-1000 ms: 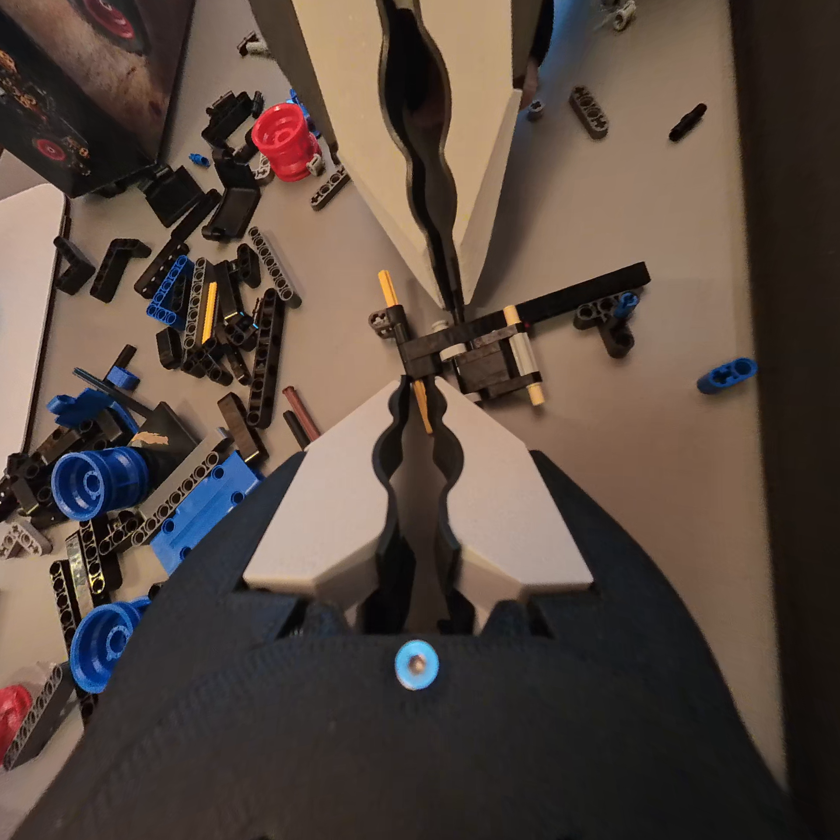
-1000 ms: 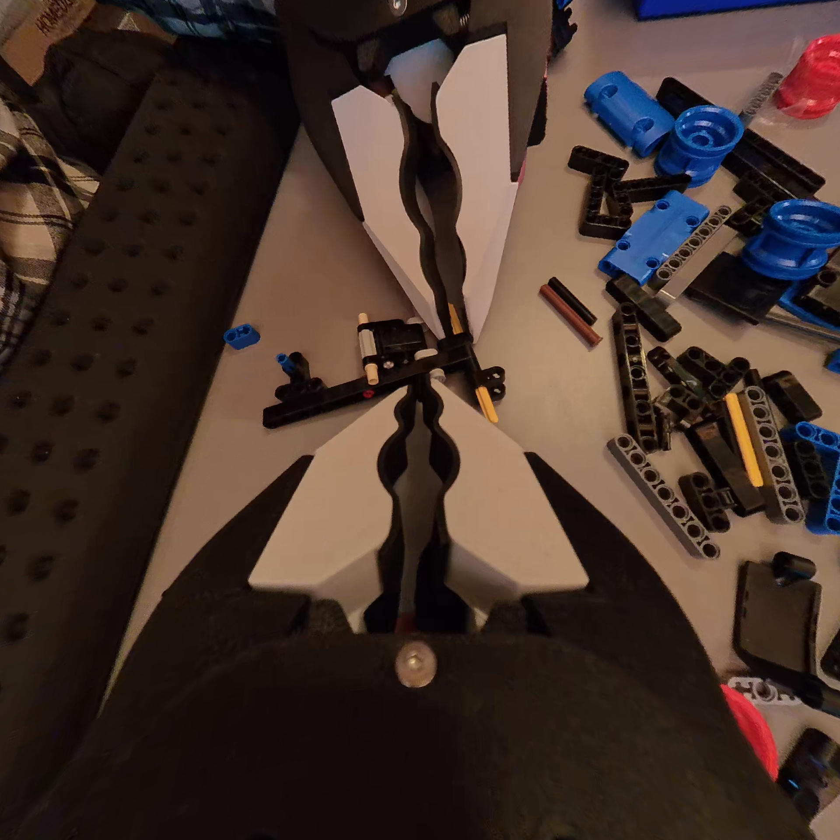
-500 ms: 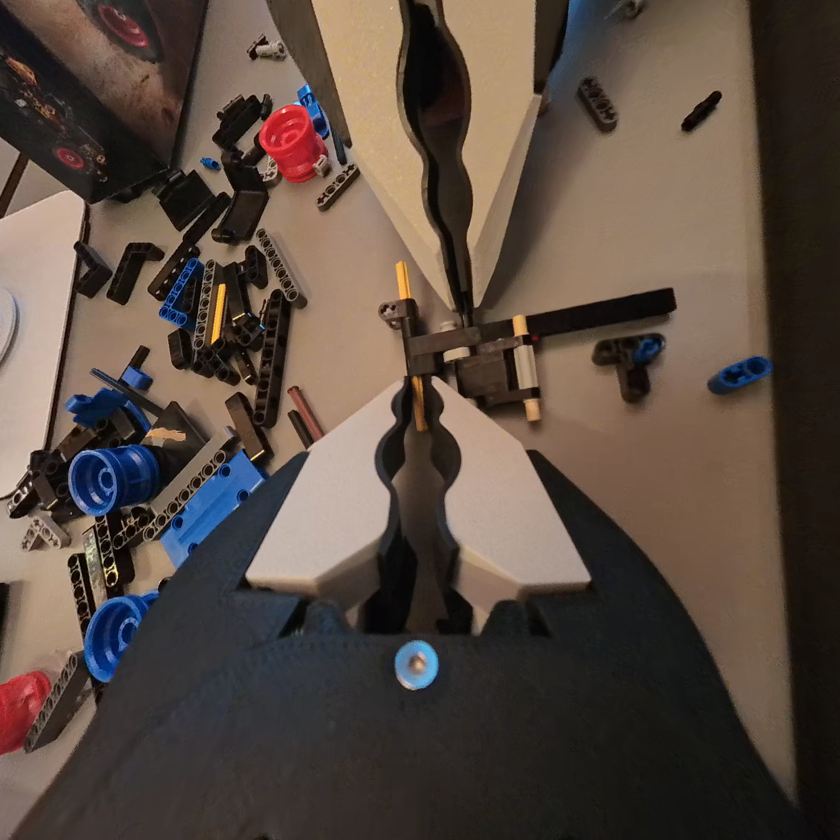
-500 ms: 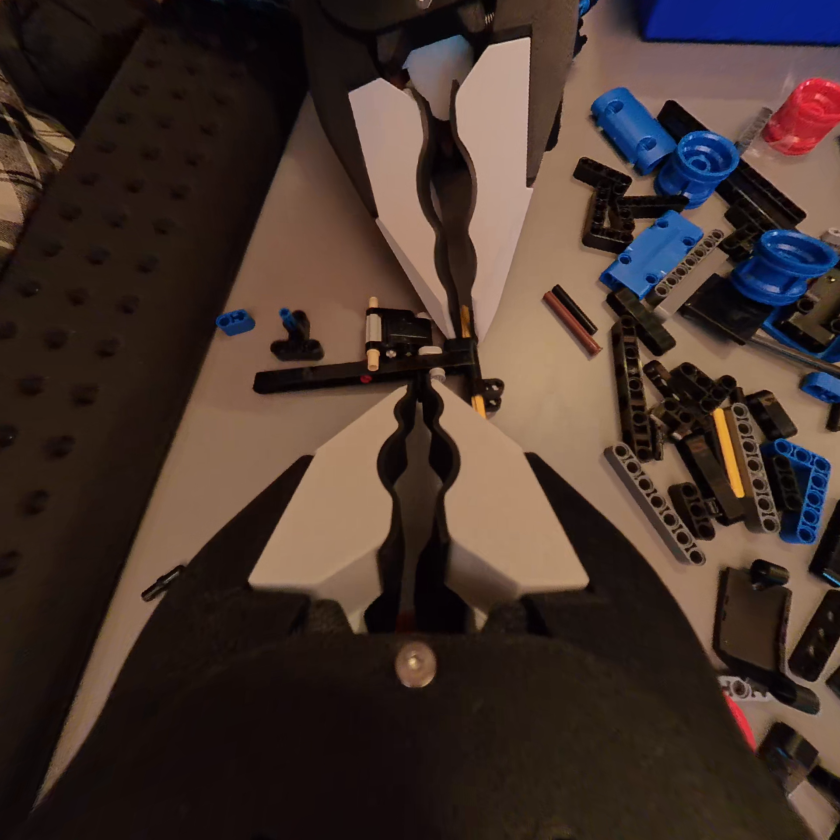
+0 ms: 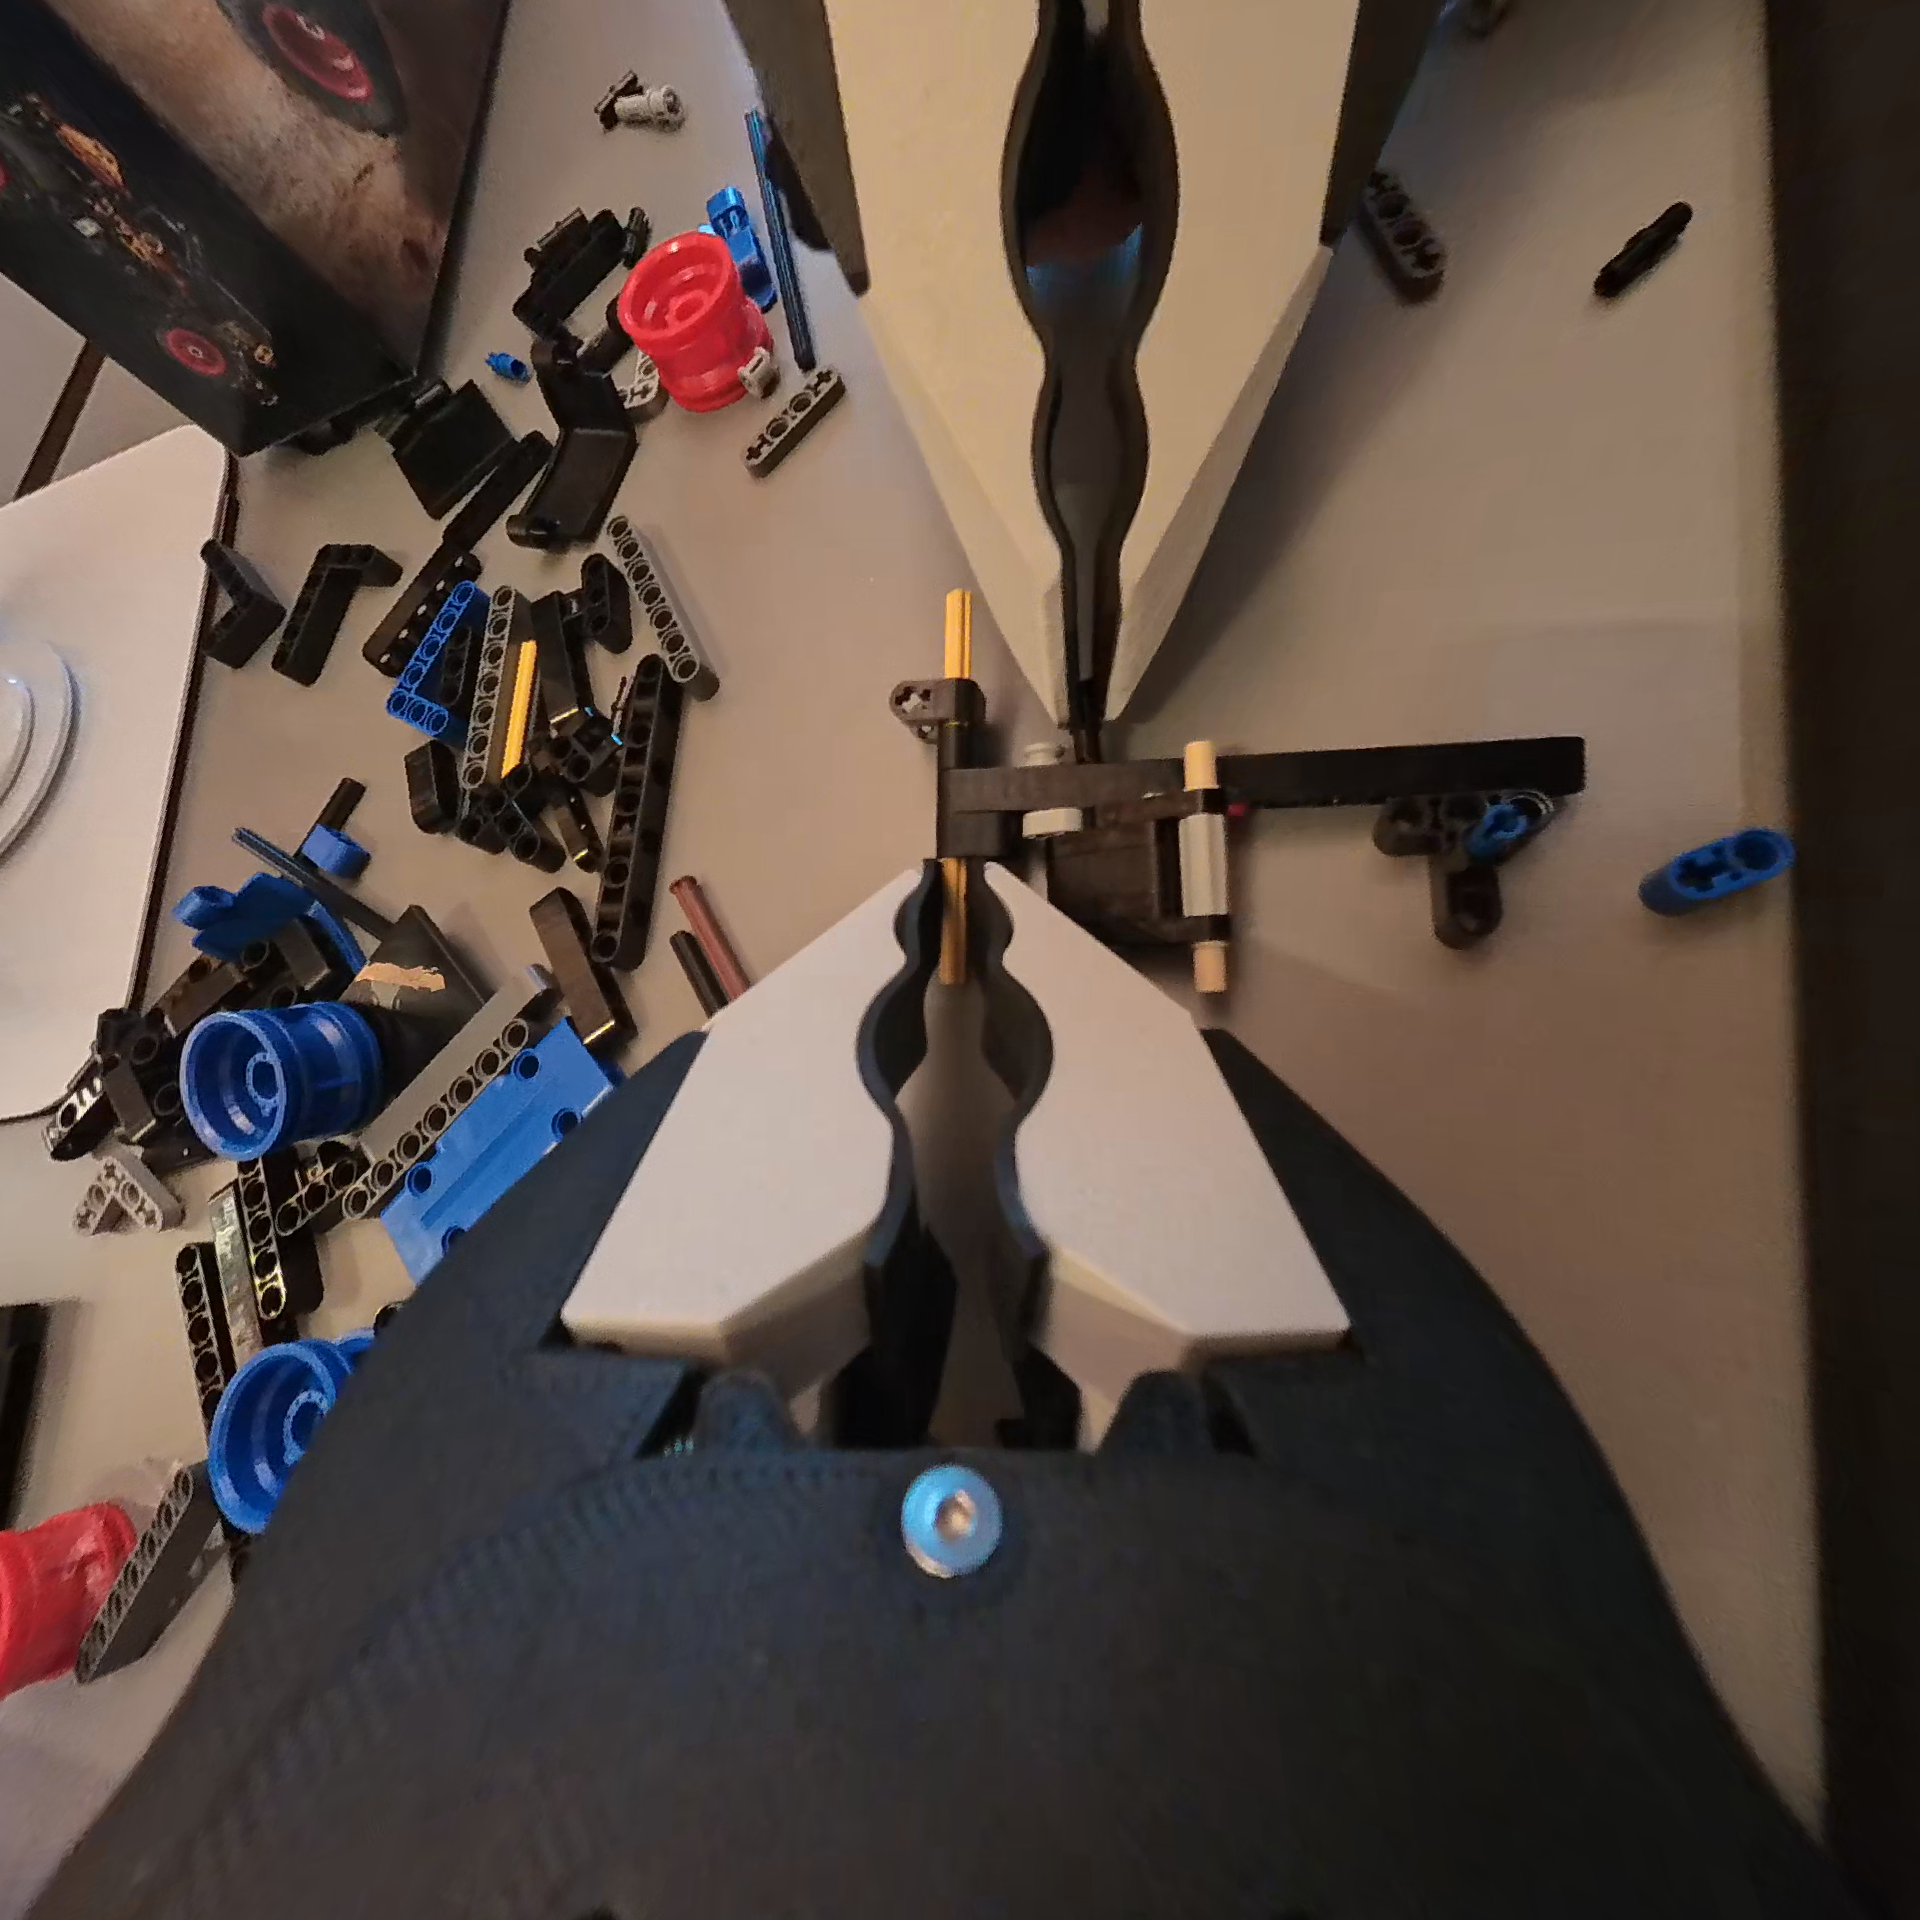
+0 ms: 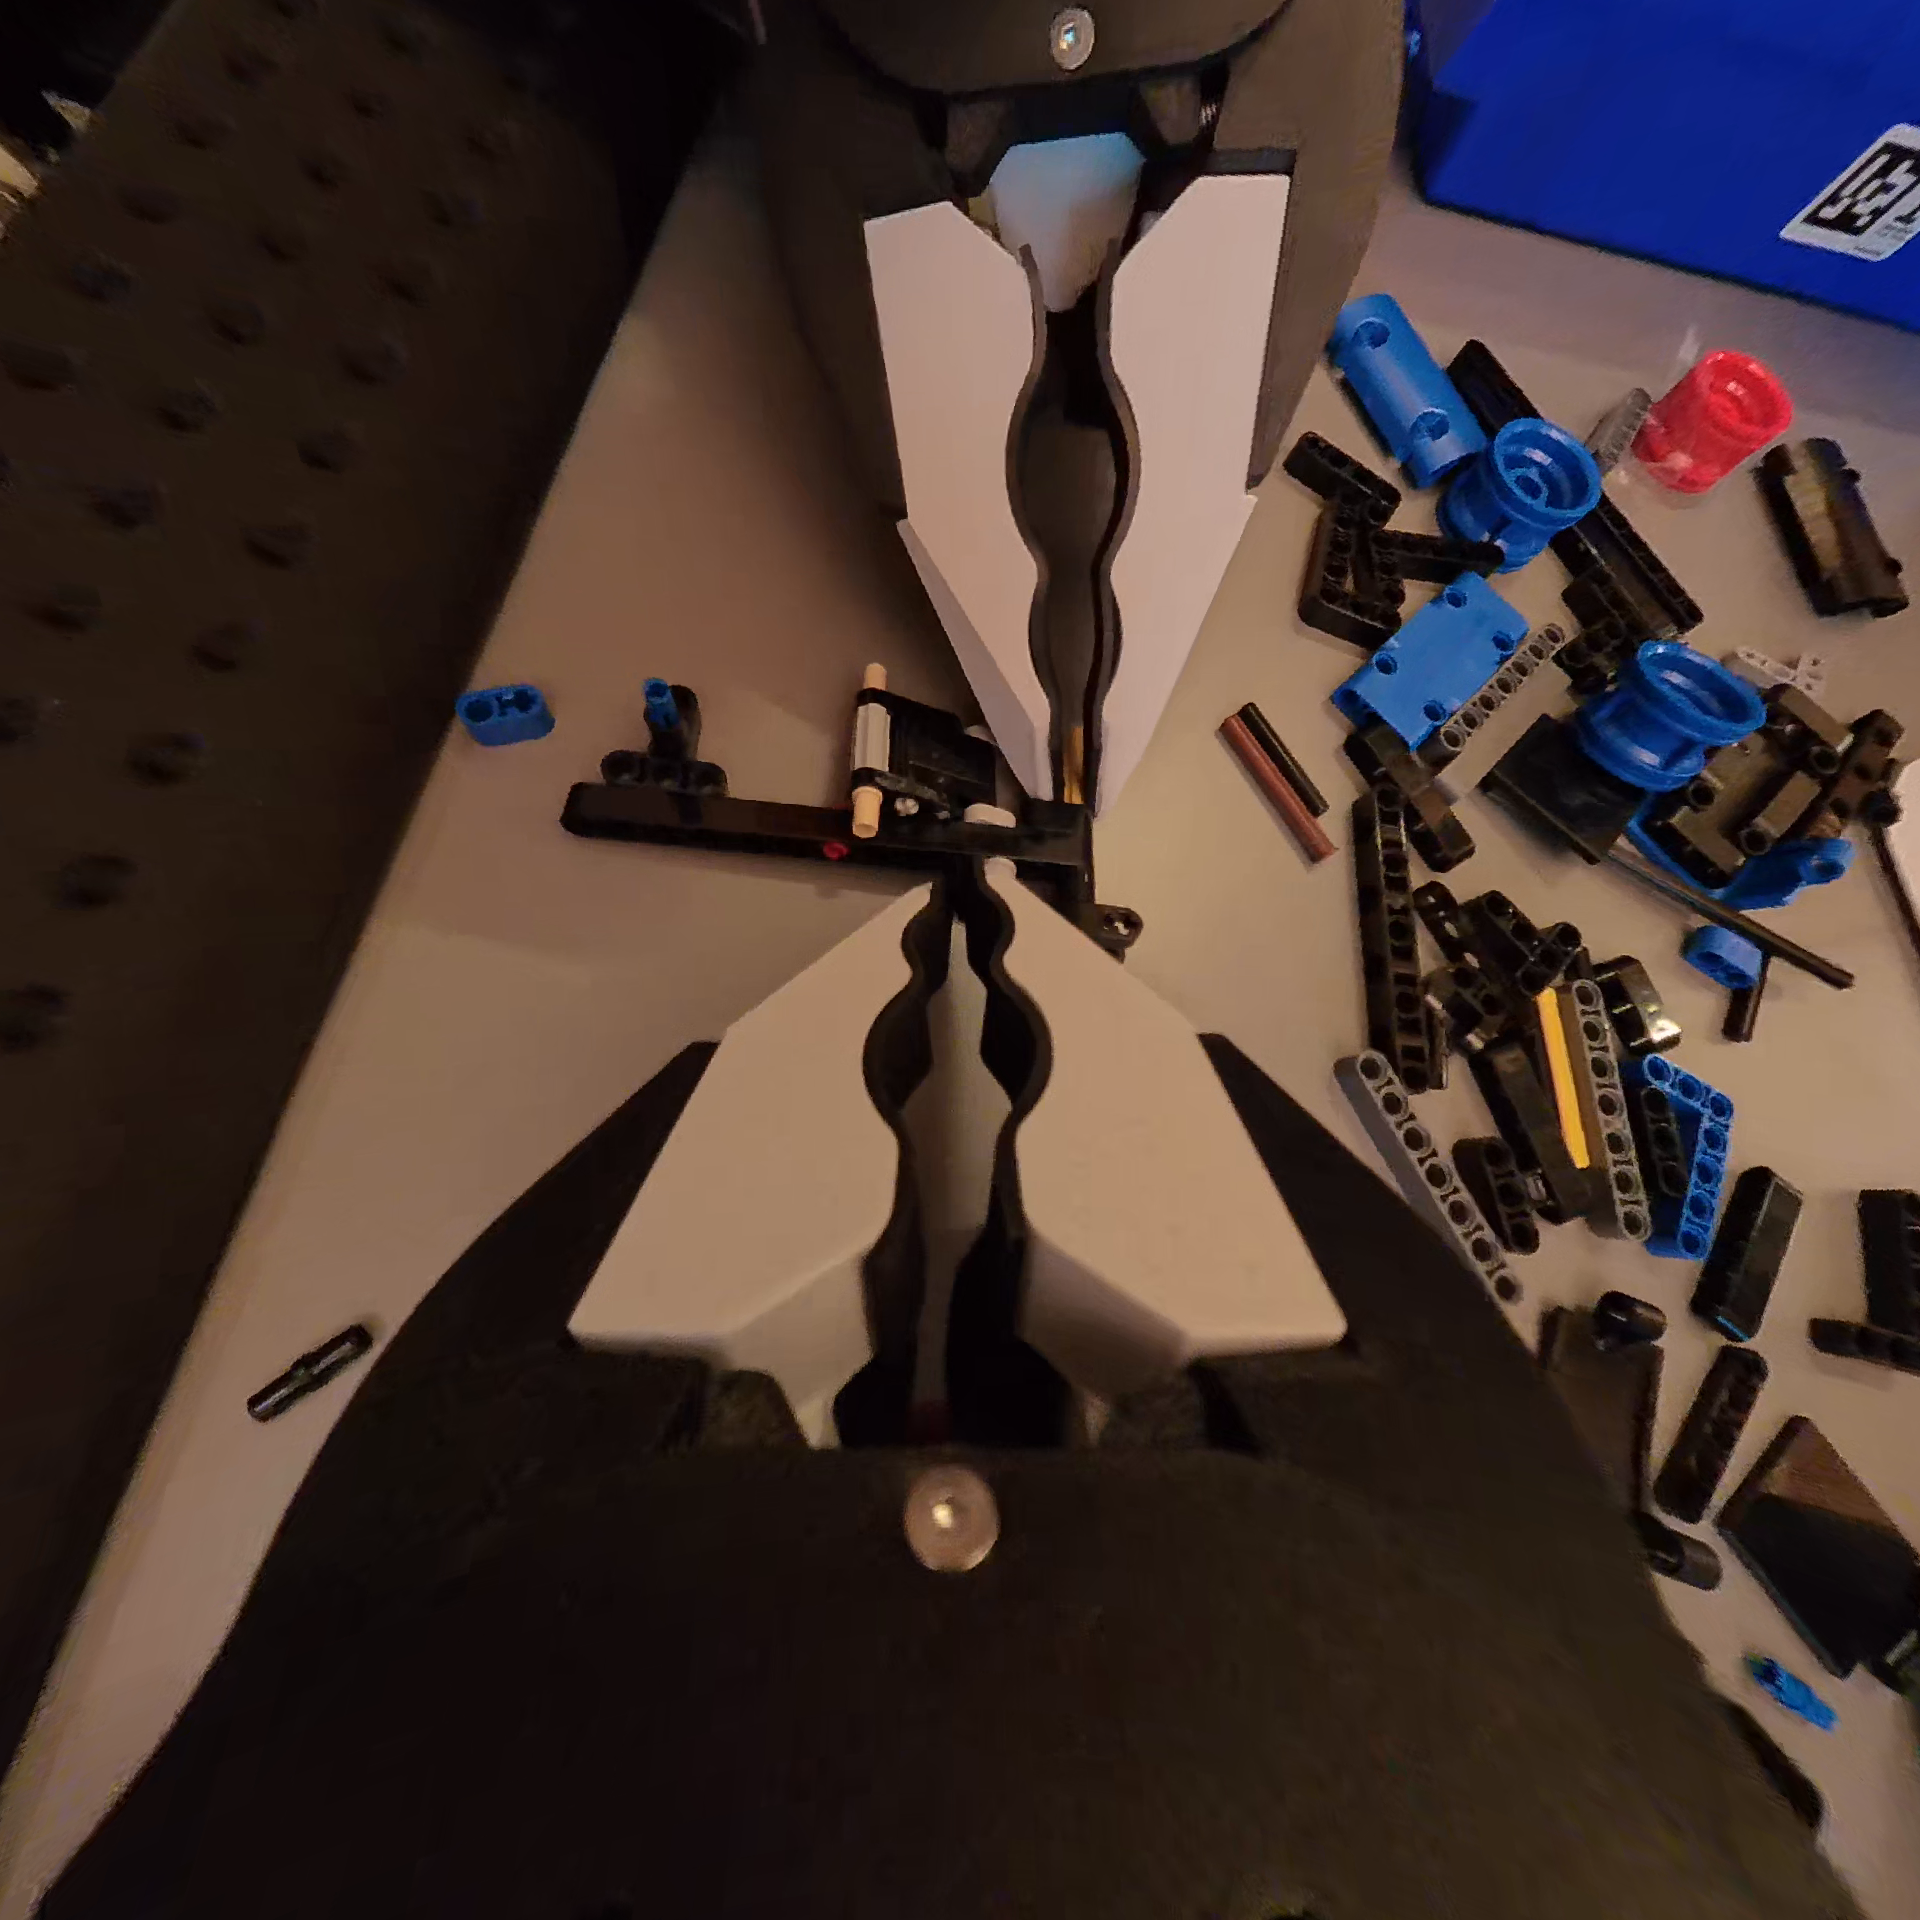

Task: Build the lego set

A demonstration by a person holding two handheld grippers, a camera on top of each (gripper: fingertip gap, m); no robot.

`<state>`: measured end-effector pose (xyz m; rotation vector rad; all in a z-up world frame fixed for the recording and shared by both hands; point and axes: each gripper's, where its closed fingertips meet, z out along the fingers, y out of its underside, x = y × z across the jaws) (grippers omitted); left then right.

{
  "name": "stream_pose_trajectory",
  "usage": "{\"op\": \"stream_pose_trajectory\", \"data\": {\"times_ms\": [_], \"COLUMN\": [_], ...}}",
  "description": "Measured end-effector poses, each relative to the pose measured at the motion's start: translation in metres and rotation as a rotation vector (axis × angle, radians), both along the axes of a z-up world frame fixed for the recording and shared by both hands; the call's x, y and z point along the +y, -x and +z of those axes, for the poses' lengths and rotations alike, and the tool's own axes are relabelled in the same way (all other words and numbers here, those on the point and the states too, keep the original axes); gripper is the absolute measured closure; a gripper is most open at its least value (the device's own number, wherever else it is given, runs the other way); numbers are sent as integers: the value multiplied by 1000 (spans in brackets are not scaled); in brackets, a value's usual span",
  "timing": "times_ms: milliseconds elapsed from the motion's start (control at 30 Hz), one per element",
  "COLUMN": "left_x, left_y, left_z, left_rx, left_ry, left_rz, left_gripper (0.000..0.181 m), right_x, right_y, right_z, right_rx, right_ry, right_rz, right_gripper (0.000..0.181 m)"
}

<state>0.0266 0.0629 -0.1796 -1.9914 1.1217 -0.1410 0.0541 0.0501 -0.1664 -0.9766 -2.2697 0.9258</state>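
Judging by the one small black subassembly (image 5: 1081,805) on the bench (image 5: 1455,520), building has barely begun: left gripper (image 5: 961,883) fingers pinch its yellow axle (image 5: 956,665), right gripper (image 6: 966,883) fingers clamp its beam, while two red hubs, two blue hubs and many loose beams (image 5: 520,727) wait unused at left.

- The right gripper (image 6: 961,883), with pale wedge-shaped fingers lined in wavy black rubber, is closed on a small black beam assembly (image 6: 831,821) lying on the grey tabletop (image 6: 644,997).
- Opposite it, the left gripper (image 6: 1070,790) pinches a thin yellow axle (image 6: 1072,764) at the assembly's end.
- A small blue two-hole connector (image 6: 505,716) lies near the assembly's far end.
- Loose black, blue and red pieces (image 6: 1538,935) are scattered well apart to one side.
- A blue box (image 6: 1662,135) stands in the corner.
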Motion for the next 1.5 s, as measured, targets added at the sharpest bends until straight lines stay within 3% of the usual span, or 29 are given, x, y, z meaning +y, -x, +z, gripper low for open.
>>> {"op": "stream_pose_trajectory", "data": {"times_ms": [400,700,833,1000,1133,1300,1367,1500], "left_x": [1,3,3,3,4,6,10,10], "left_y": [1,0,4,7,9,13,15,-7], "left_z": [0,0,1,1,2,13,23,45], "left_rx": [7,5,-6,-12,-30,-96,-88,66], "left_ry": [-9,-9,1,12,22,23,-29,-248], "left_rz": [10,11,24,34,53,86,98,-1], "left_gripper": [178,178,178,177,166,147,144,150], "right_x": [4,-1,19,35,33,32,29,23], "right_y": [-1,-6,-9,-4,1,2,0,-1], "right_z": [-3,-7,1,-7,-13,-11,-3,28], "right_rx": [-83,-97,-104,-106,-128,-127,-121,-76], "right_ry": [145,114,118,55,71,98,174,367], "right_rz": [-137,-106,-176,-248,-255,-255,-245,-229], "right_gripper": [180,181,181,166,178,179,179,178]}}
